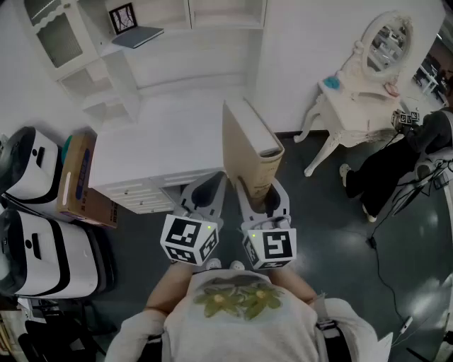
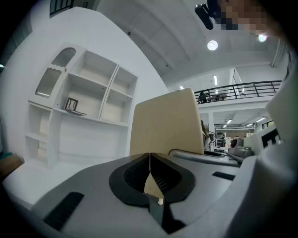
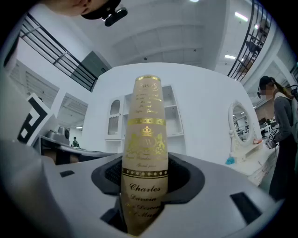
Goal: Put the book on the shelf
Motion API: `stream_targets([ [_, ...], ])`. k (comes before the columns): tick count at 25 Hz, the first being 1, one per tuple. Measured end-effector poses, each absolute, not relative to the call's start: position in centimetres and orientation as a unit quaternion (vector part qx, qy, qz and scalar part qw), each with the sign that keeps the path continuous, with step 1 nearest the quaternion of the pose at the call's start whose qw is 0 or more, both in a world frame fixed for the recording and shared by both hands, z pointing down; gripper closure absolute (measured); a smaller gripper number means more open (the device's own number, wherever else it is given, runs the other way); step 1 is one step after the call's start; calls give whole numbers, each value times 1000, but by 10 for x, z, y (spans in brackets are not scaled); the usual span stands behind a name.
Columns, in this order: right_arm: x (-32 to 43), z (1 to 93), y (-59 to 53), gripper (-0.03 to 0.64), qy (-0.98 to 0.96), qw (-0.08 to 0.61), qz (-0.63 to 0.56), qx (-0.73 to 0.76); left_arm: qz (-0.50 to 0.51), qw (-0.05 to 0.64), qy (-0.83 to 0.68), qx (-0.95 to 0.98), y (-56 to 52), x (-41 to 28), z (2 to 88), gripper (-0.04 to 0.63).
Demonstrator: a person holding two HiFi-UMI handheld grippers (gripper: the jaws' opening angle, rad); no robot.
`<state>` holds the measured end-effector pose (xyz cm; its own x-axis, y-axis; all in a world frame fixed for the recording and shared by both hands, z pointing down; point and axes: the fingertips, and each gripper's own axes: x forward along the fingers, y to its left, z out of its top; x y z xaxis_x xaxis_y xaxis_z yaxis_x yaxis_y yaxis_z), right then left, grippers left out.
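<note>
A tan hardback book (image 1: 251,152) with gold lettering on its spine stands upright in the air in front of me. My right gripper (image 1: 267,201) is shut on its lower end, and in the right gripper view the spine (image 3: 145,139) fills the gap between the jaws of that gripper (image 3: 144,179). My left gripper (image 1: 207,194) hangs just left of the book, shut with nothing in it; its pads meet in the left gripper view (image 2: 150,172), with the book's cover (image 2: 165,123) just behind. The white shelf unit (image 1: 152,32) stands on a white desk (image 1: 170,134) ahead.
A small picture frame (image 1: 122,18) and a flat blue-grey book (image 1: 138,35) are on the shelf. A cardboard box (image 1: 81,177) and white machines (image 1: 35,212) stand at the left. At the right are a white vanity table (image 1: 357,95) with a mirror and a seated person in black (image 1: 396,155).
</note>
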<state>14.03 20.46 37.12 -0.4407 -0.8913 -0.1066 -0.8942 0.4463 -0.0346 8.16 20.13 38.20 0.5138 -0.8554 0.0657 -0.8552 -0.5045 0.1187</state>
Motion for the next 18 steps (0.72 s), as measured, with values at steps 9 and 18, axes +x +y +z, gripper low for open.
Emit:
stream_targets([
  [9, 160, 381, 211, 393, 850, 60, 3, -523, 4, 75, -499, 863, 215, 97, 397, 568],
  [18, 167, 394, 199, 393, 848, 63, -18, -525, 10, 84, -495, 865, 207, 100, 412, 568],
])
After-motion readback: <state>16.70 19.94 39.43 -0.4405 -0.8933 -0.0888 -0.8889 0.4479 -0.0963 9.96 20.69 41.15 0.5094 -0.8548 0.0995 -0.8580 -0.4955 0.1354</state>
